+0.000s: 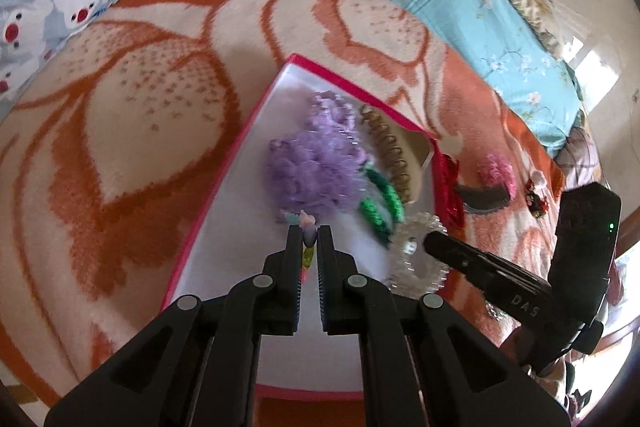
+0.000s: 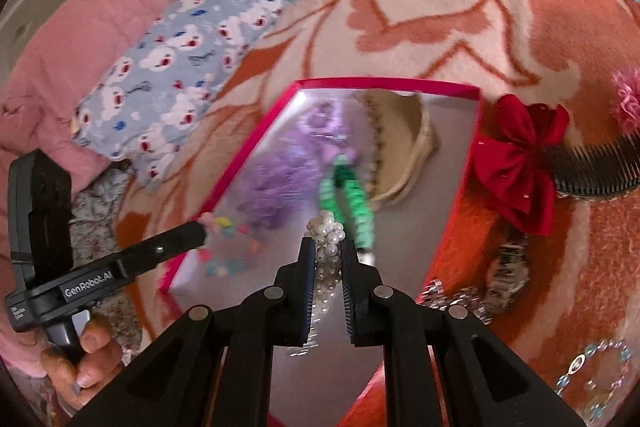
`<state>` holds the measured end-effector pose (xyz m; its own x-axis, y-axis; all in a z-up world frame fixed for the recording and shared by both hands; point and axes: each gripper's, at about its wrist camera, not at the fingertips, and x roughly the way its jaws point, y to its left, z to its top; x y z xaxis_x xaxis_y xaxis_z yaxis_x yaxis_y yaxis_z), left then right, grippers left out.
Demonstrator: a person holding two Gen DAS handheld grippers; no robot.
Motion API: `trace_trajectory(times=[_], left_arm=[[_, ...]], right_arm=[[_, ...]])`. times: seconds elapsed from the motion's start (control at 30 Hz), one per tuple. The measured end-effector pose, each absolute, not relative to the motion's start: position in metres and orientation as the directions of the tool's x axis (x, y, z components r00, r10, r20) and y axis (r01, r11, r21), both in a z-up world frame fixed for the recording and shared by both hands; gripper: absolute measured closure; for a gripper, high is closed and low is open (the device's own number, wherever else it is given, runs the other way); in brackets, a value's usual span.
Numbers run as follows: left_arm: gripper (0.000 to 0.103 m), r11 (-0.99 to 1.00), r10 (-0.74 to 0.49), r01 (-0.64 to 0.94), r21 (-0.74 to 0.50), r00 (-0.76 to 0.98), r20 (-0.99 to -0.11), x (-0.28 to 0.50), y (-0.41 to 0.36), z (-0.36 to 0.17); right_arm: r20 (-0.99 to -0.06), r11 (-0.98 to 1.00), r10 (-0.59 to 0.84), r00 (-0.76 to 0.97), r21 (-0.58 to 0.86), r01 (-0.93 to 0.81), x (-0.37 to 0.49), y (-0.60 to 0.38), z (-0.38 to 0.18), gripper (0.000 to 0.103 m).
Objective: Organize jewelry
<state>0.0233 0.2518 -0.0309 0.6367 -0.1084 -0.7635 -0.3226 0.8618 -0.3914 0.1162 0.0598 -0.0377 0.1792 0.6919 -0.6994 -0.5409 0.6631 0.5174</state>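
Note:
A red-edged box (image 1: 240, 143) with a white floor lies on the orange blanket; it also shows in the right wrist view (image 2: 384, 83). Inside lie a purple fluffy scrunchie (image 1: 316, 163), a green scrunchie (image 1: 380, 207) and a beige hair claw (image 1: 394, 155). My left gripper (image 1: 309, 233) is shut on a colourful bead bracelet (image 1: 307, 247) over the box. My right gripper (image 2: 329, 247) is shut on a white pearl bracelet (image 2: 326, 233) over the box, seen from the left wrist view as a clear beaded ring (image 1: 416, 251).
On the blanket right of the box lie a red bow (image 2: 516, 155), a black comb (image 2: 596, 167), a pink pompom (image 2: 626, 99), a silver chain (image 2: 508, 267) and a blue bead bracelet (image 2: 596, 375). Pillows and a pink quilt (image 2: 100, 11) lie behind.

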Motion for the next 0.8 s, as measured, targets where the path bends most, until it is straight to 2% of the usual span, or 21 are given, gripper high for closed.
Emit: trace_trajectory(times=[0.4, 0.7, 0.77, 0.8], left_arm=[[0.098, 0.854, -0.094, -0.365, -0.37, 0.591, -0.801, 0.033, 0.26, -0.057], [0.098, 0.856, -0.077, -0.382, -0.348, 0.571, -0.817, 0.033, 0.261, -0.06], [0.098, 0.858, -0.069, -0.384, -0.341, 0.571, -0.818, 0.033, 0.26, -0.058], [0.098, 0.859, -0.067, -0.385, -0.339, 0.571, -0.818, 0.033, 0.26, -0.058]], right_arm=[[-0.726, 0.682, 0.667, 0.167, 0.504, -0.53, 0.123, 0.065, -0.056, 0.091], [-0.734, 0.69, 0.658, 0.166, 0.501, -0.522, 0.124, 0.065, -0.057, 0.085], [-0.734, 0.689, 0.66, 0.161, 0.504, -0.521, 0.124, 0.065, -0.057, 0.08], [-0.732, 0.686, 0.662, 0.159, 0.508, -0.521, 0.123, 0.065, -0.056, 0.072]])
